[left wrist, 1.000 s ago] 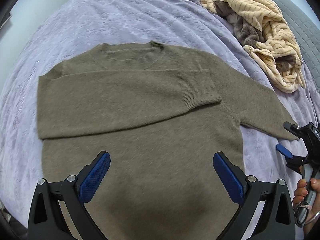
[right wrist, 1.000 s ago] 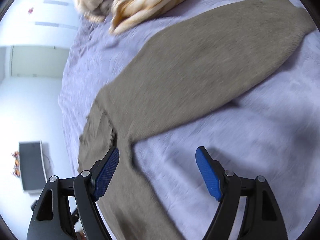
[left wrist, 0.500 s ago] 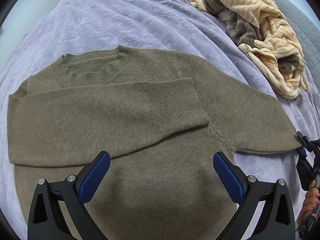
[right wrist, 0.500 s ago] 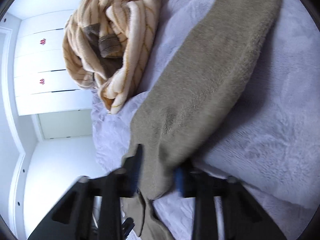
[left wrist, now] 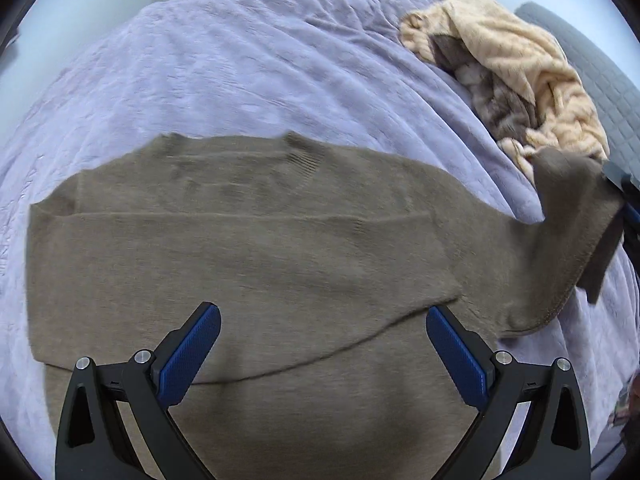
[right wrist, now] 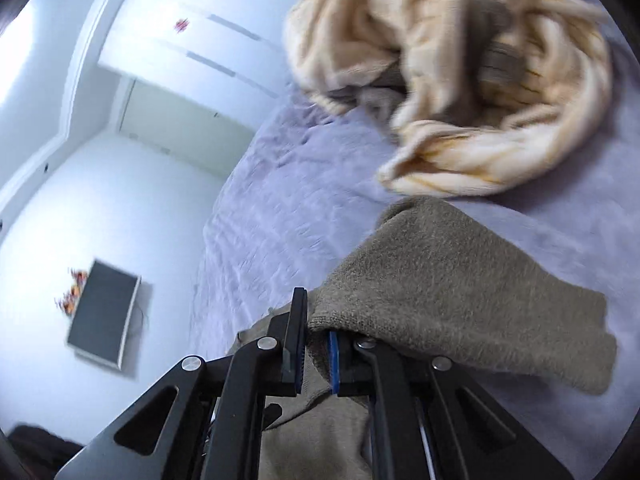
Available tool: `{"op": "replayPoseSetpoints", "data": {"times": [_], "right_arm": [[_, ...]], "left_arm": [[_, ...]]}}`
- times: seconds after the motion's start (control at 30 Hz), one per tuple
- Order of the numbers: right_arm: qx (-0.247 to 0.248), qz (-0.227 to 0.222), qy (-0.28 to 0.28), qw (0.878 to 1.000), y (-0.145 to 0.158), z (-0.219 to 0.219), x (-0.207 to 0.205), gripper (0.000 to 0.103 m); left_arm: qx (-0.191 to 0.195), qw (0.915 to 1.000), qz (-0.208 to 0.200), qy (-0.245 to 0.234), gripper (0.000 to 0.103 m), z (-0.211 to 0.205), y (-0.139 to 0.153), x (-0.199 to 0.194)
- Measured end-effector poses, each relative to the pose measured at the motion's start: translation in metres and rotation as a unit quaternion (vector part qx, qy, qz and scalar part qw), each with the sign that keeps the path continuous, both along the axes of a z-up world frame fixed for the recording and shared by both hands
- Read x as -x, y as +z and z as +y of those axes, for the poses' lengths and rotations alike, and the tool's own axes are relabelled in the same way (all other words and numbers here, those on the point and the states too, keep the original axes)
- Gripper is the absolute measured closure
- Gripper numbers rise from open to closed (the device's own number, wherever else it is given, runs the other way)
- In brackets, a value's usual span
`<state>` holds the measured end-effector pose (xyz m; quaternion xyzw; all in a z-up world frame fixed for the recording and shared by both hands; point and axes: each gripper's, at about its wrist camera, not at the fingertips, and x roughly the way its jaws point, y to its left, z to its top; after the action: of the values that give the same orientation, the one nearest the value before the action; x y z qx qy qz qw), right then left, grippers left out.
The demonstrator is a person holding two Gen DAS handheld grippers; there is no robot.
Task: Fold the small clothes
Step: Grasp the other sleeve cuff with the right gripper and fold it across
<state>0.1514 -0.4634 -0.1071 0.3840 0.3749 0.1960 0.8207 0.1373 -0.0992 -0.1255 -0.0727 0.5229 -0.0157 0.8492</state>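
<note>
An olive-brown knit sweater [left wrist: 256, 248] lies flat on the lavender bed cover, neck away from me, with one sleeve folded across its chest. My left gripper [left wrist: 322, 344] is open and empty, hovering over the sweater's lower body. My right gripper [right wrist: 314, 350] is shut on the cuff end of the sweater's other sleeve [right wrist: 452, 296] and holds it lifted off the bed. In the left wrist view that raised sleeve [left wrist: 560, 232] shows at the right, with the right gripper [left wrist: 624, 196] at the frame edge.
A crumpled cream striped garment [left wrist: 516, 76] with grey lining lies at the far right of the bed [left wrist: 240, 60], also in the right wrist view [right wrist: 480, 80]. A grey quilted cushion [left wrist: 592, 52] sits behind it. White wardrobes [right wrist: 192, 36] and a dark screen [right wrist: 104, 320] stand beyond.
My right gripper closed on the outstretched sleeve's cuff and lifted it off the bed. My left gripper drifted over the sweater body and stayed open.
</note>
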Motion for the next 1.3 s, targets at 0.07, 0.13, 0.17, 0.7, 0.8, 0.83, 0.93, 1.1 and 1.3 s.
{"op": "replayPoseSetpoints", "data": {"times": [0.07,0.13,0.17,0.7,0.8,0.83,0.93,1.1,1.3], "right_arm": [[0.039,-0.027,0.065,0.997,0.017,0.053,-0.017,0.093],[0.077,-0.052,0.140,0.986,0.027,0.116,-0.029,0.093],[0.090,-0.057,0.163,0.981,0.029,0.140,-0.033,0.093],[0.186,0.070,0.268,0.943,-0.074,0.261,-0.008,0.036],[0.079,0.126,0.157,0.976,-0.083,0.215,-0.028,0.036],[0.030,0.153,0.118,0.981,-0.092,0.198,-0.034,0.037],[-0.061,0.200,0.060,0.976,-0.115,0.181,-0.048,0.095],[-0.003,0.109,0.140,0.984,-0.073,0.226,-0.050,0.095],[0.080,0.029,0.304,0.949,-0.037,0.334,-0.029,0.094]], "left_arm": [[-0.007,0.9999,-0.009,0.013,0.000,0.024,0.004,0.002],[-0.023,0.9993,-0.010,0.029,0.000,0.049,0.004,0.005],[-0.030,0.9988,-0.011,0.038,0.000,0.061,0.004,0.007],[0.025,0.9946,0.019,0.098,0.000,0.151,-0.040,0.032],[0.040,0.9940,0.012,0.101,0.000,0.158,-0.037,0.037],[0.046,0.9939,0.010,0.099,0.000,0.160,-0.036,0.037],[0.080,0.9936,-0.001,0.080,0.000,0.167,-0.032,0.040],[0.149,0.9867,-0.041,0.049,0.000,0.186,-0.016,0.047],[0.198,0.9758,-0.050,0.079,0.000,0.219,-0.010,0.058]]}}
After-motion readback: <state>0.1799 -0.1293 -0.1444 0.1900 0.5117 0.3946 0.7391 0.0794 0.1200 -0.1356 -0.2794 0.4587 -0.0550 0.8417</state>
